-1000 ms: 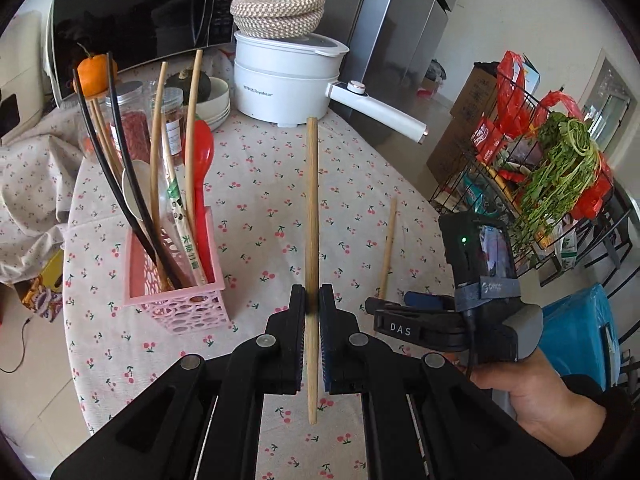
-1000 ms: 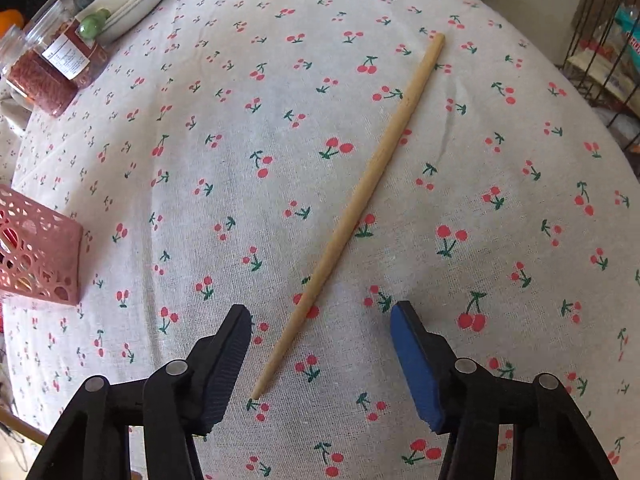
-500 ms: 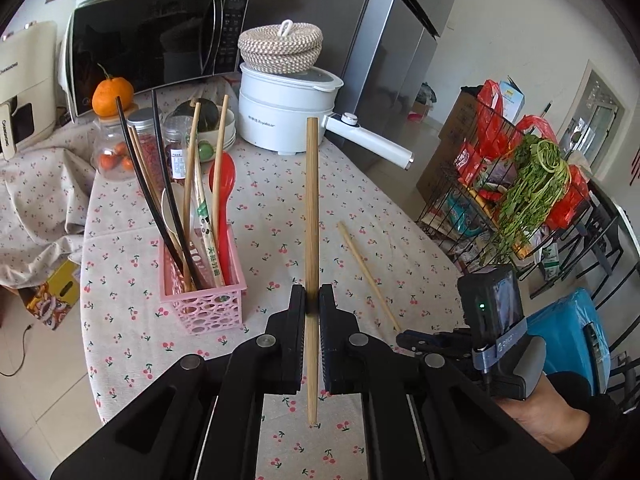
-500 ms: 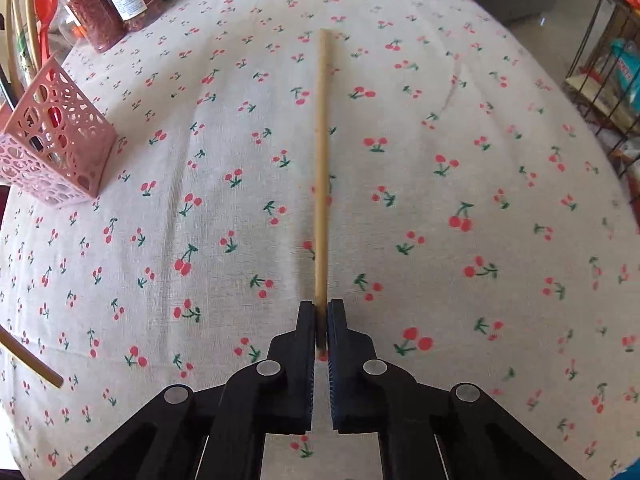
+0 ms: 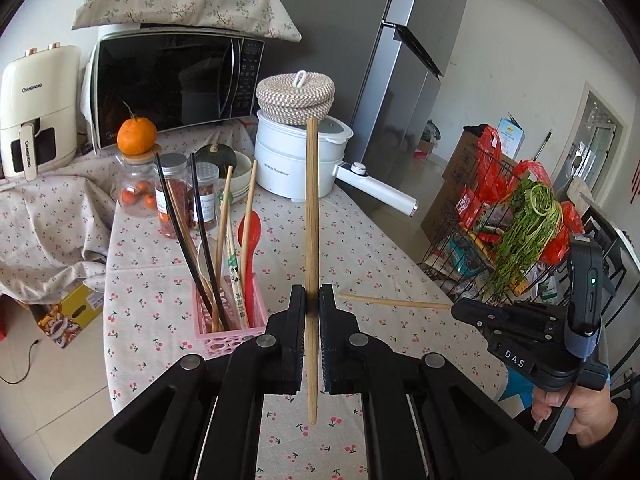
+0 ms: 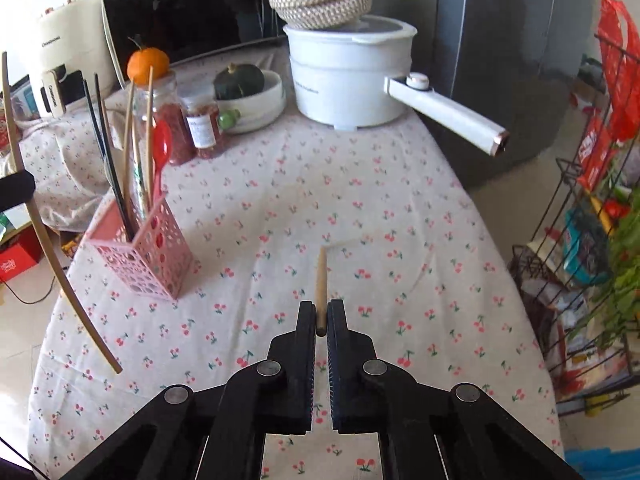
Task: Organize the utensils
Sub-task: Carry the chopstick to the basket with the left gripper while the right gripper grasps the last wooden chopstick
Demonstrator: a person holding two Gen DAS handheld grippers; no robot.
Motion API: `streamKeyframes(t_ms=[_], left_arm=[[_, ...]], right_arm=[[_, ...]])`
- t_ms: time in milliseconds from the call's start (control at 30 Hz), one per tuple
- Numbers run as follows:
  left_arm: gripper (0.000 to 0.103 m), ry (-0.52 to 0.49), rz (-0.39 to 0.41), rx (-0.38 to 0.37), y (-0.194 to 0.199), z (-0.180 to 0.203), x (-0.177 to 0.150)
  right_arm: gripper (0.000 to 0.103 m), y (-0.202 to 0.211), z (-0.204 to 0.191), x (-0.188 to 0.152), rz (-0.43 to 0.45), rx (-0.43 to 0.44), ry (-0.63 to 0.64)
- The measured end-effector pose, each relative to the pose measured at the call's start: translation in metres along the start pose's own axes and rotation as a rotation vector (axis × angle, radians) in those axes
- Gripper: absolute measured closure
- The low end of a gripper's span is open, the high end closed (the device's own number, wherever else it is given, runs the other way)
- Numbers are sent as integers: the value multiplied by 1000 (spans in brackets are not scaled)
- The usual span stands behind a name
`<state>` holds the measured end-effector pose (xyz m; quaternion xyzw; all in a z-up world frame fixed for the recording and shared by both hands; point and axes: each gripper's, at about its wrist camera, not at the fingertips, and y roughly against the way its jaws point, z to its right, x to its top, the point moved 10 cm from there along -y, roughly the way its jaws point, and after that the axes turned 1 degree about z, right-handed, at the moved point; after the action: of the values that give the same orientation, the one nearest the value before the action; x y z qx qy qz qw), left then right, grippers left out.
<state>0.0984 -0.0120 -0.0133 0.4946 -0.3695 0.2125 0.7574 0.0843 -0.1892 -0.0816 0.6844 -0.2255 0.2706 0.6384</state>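
Observation:
My left gripper (image 5: 313,300) is shut on a wooden chopstick (image 5: 312,220) that stands upright above the cherry-print tablecloth (image 5: 360,240). My right gripper (image 6: 321,312) is shut on a second wooden chopstick (image 6: 321,276), lifted off the cloth and pointing away from the camera. From the left wrist view that second chopstick (image 5: 394,302) juts leftward out of the right gripper (image 5: 456,307). A pink perforated utensil holder (image 6: 140,252) (image 5: 230,330) stands to the left, holding several chopsticks and a red spoon (image 5: 248,236). The left-held chopstick (image 6: 48,240) shows at the left edge of the right wrist view.
A white electric pot (image 6: 348,76) with a long handle and a woven lid on top sits at the back. Spice jars (image 6: 200,124), a bowl with a squash (image 6: 248,96) and a microwave (image 5: 172,80) stand behind the holder. A wire rack with greens (image 5: 520,240) is off the table's right edge.
The right gripper shut on the chopstick that lay on the cloth and lifted it clear of the table. The left gripper rose with its chopstick still clamped.

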Motion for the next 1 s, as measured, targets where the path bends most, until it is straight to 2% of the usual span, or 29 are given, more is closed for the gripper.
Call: streamKeyframes(t_ms=[300, 467, 700, 833, 1000], left_arm=[[97, 31, 69, 27, 13, -19, 18], [97, 34, 167, 47, 31, -28, 38], [97, 46, 289, 81, 49, -44, 65], [97, 39, 322, 116, 46, -52, 72], [97, 22, 310, 157, 22, -63, 70]], right_arm=[[100, 3, -19, 56, 96, 38, 27], [100, 1, -31, 77, 143, 57, 69], [100, 22, -51, 103, 177, 145, 97], [100, 44, -69, 119, 210, 194, 135], [100, 68, -91, 134, 234, 267, 167]])
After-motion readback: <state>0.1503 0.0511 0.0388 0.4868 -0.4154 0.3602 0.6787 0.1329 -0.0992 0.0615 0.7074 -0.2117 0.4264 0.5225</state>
